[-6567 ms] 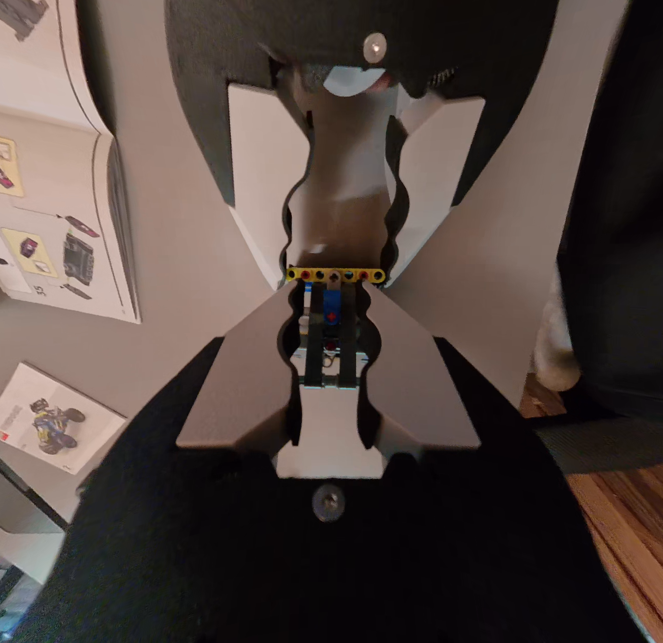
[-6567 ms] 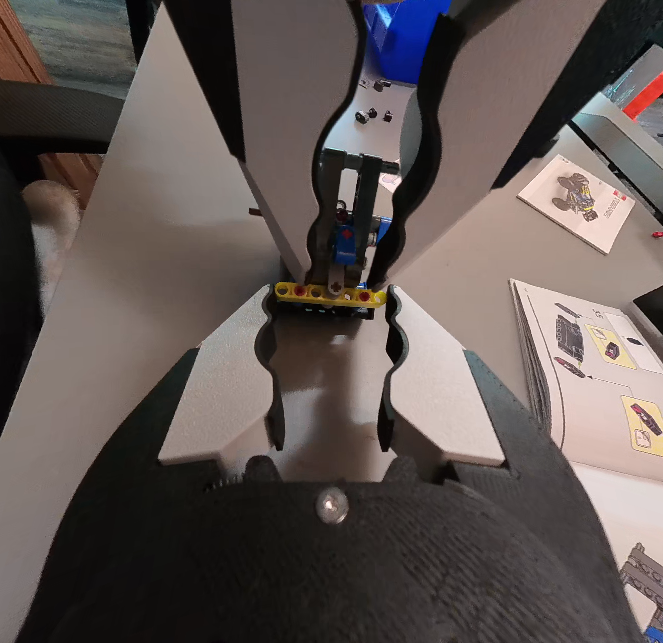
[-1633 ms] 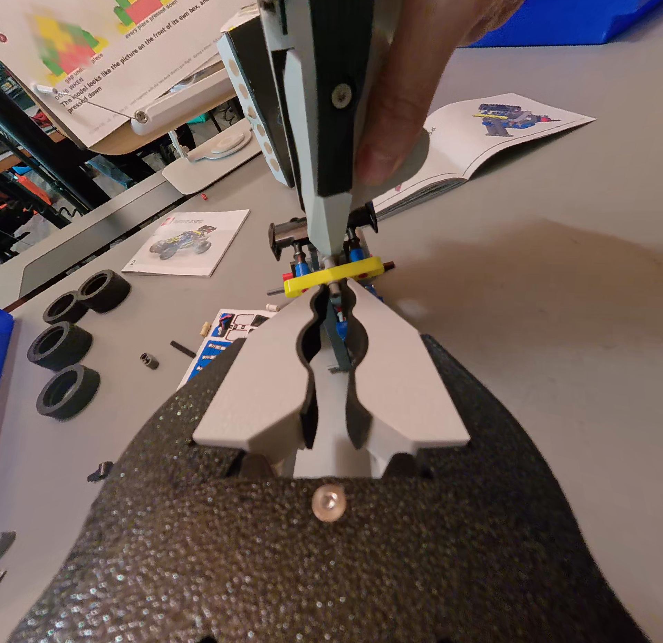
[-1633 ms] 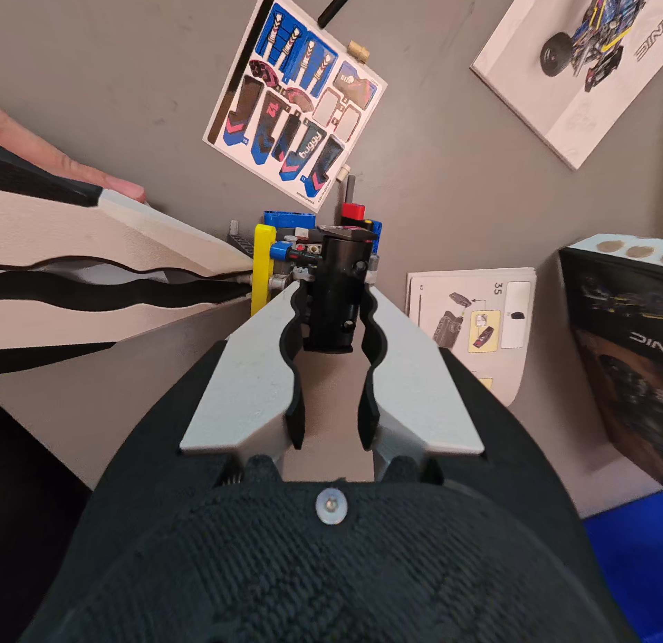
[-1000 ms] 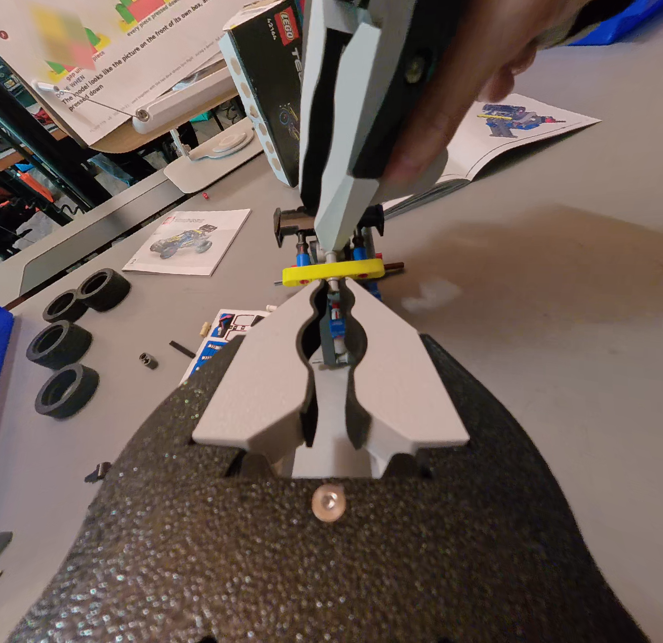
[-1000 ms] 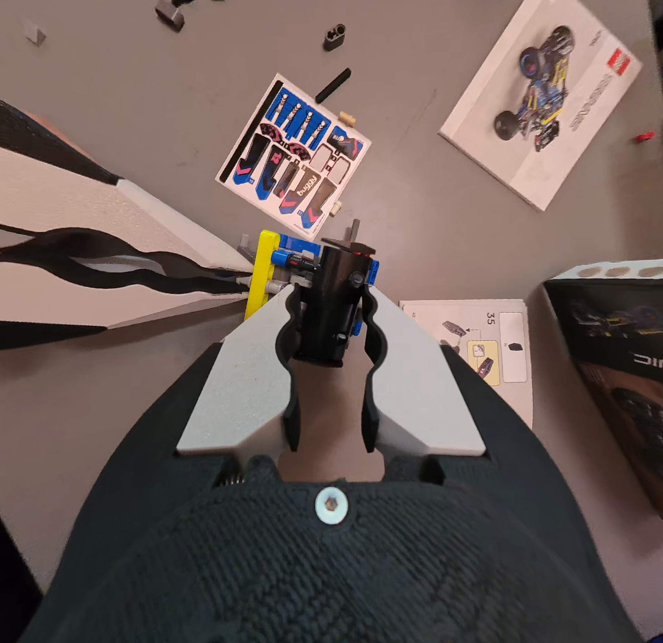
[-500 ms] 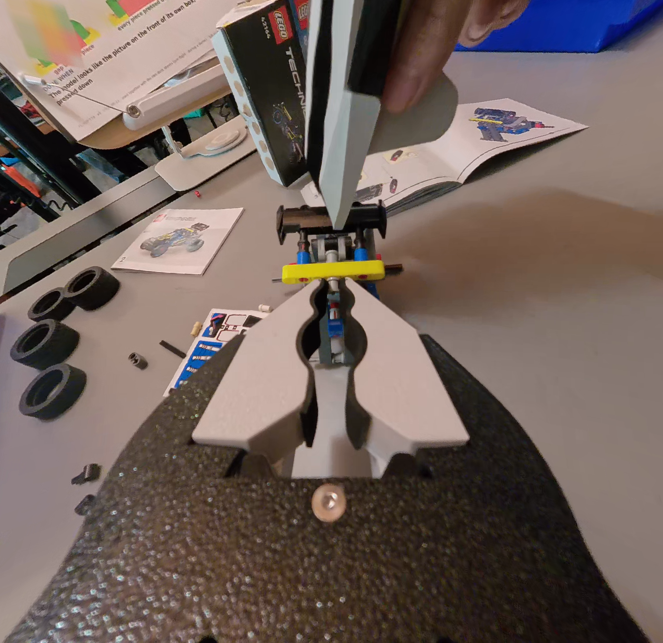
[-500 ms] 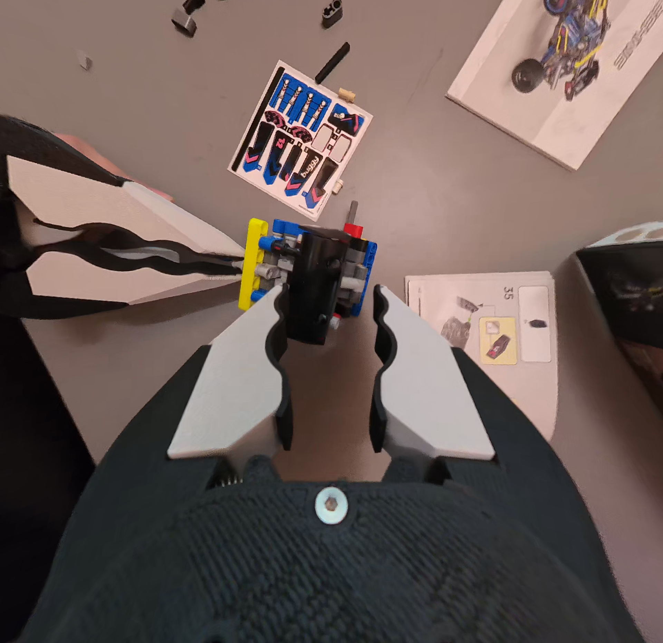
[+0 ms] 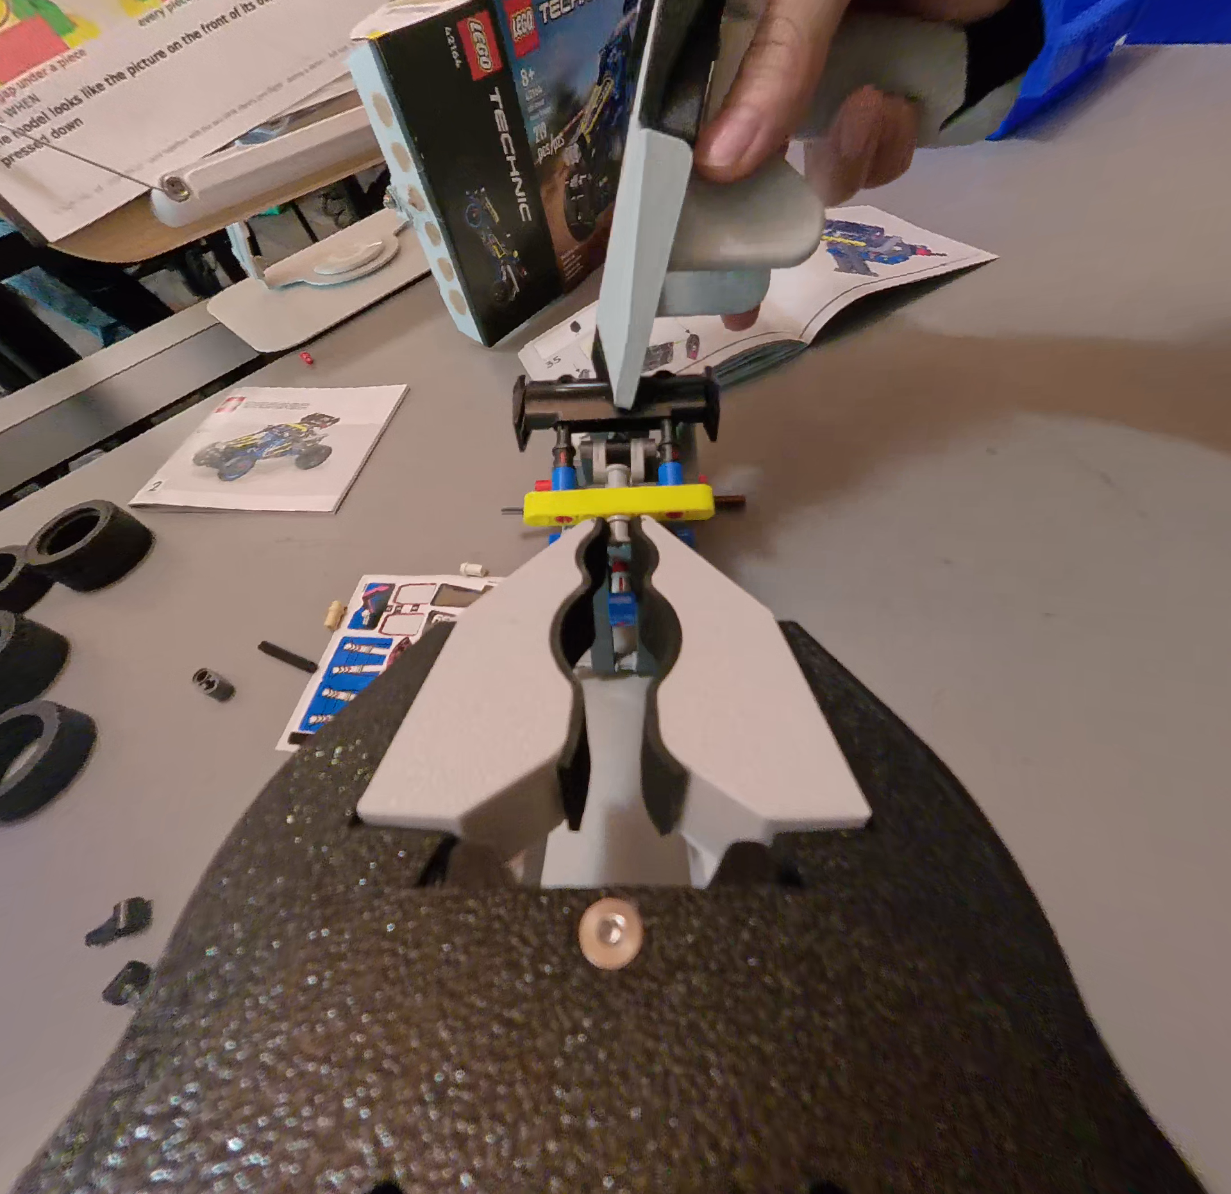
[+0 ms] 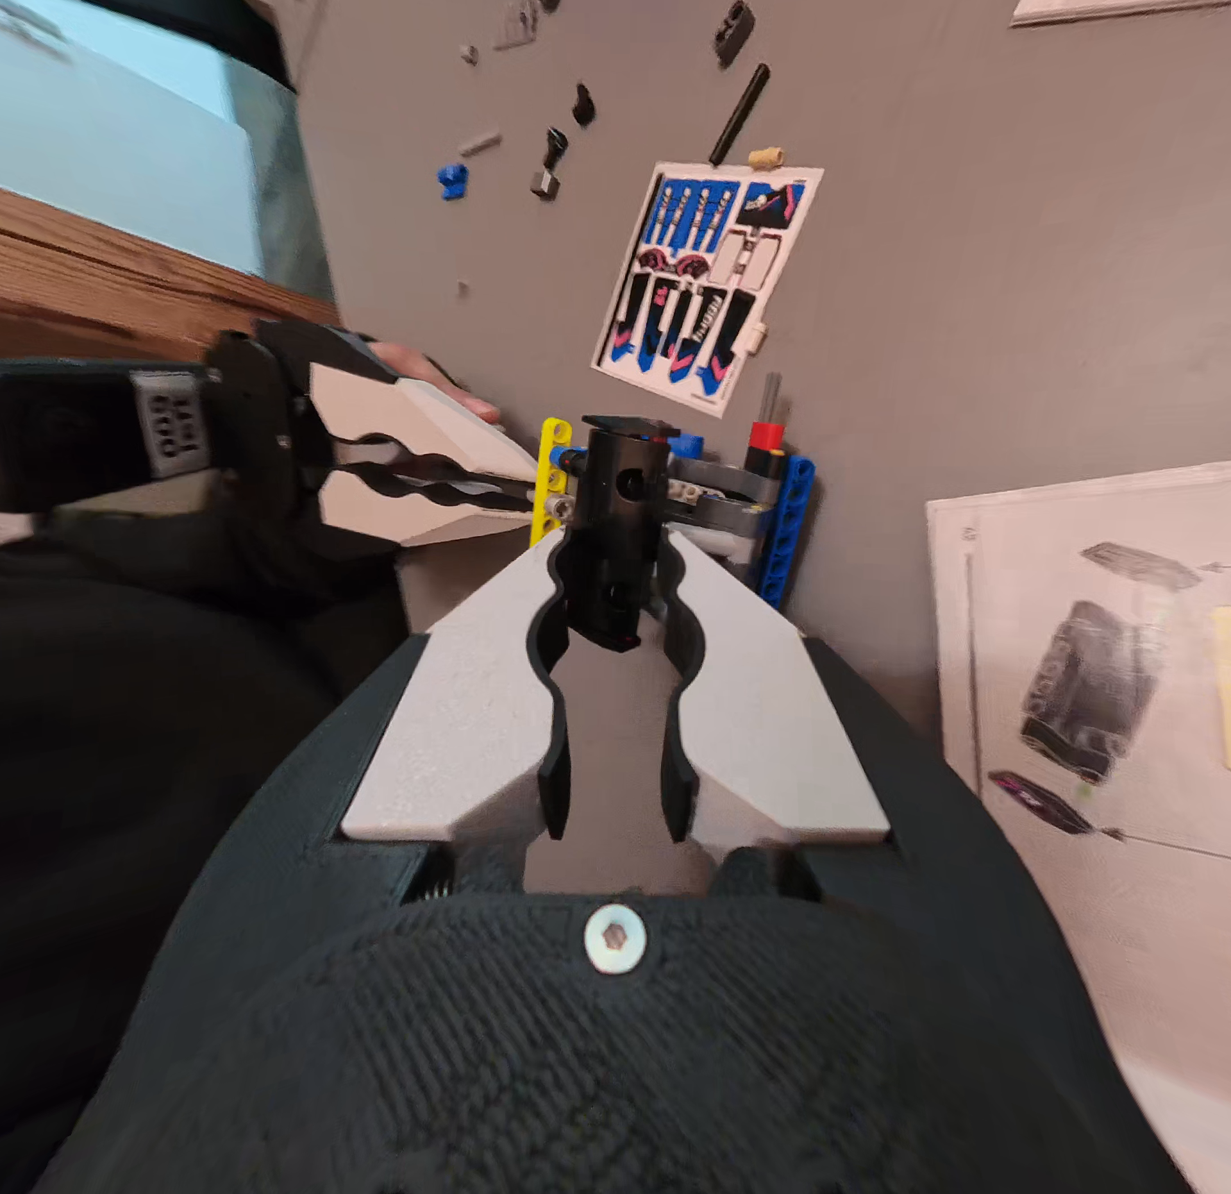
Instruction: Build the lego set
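Left gripper [image 9: 616, 529] clenched on thin grey frame of toy car chassis [image 9: 616, 489], just behind yellow beam [image 9: 618, 501]. Chassis mid-table [image 9: 999, 629], sticker sheet [image 9: 373, 636] beside. Right gripper [image 10: 613, 549] clamped on black wing piece [image 10: 616, 489] from above. Judged light, rigid plastic, press-fit joints prone to popping apart; hold by frame, not pins. Toy box [image 9: 493, 163] near far edge.

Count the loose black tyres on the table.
4 show, all at the left edge of the left wrist view: one farthest back, one beside it, one below, one nearest. Others may lie out of frame.
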Demonstrator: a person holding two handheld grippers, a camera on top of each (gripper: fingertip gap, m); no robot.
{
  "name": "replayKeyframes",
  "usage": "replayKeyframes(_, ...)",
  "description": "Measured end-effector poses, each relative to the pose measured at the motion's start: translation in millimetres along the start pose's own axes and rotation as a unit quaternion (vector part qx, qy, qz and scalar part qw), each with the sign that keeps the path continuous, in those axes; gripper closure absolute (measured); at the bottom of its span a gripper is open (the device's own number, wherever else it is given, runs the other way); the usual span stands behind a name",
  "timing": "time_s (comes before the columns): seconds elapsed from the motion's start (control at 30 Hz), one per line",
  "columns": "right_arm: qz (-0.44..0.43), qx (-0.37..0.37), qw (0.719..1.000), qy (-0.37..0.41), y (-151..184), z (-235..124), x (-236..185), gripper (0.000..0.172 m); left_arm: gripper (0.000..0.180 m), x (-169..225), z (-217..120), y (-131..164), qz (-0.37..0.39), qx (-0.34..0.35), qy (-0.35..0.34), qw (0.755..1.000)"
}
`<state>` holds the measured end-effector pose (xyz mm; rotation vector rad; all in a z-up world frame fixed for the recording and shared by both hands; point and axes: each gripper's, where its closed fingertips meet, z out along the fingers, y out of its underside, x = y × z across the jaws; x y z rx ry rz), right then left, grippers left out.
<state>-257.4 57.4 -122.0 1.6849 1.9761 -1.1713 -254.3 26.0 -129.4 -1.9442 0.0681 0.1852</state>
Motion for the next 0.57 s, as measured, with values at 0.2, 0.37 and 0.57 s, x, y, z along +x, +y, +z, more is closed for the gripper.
replayKeyframes(0.2,0.061,0.079,0.981,-0.168,4.9,-3.1,-31.1,0.163,0.177,4.7,-17.8,2.4,0.057,0.031,0.082,0.995)
replayKeyframes(0.37,0.084,0.134,0.957,-0.242,1.6,-3.8,-43.7,0.168,0.177,7.3,-19.6,3.3,0.076,0.035,0.094,0.992)
replayKeyframes(0.57,0.122,0.146,0.94,-0.283,3.3,-9.0,-38.9,0.168,0.178,9.8,-15.8,-0.3,0.121,0.048,0.071,0.989)
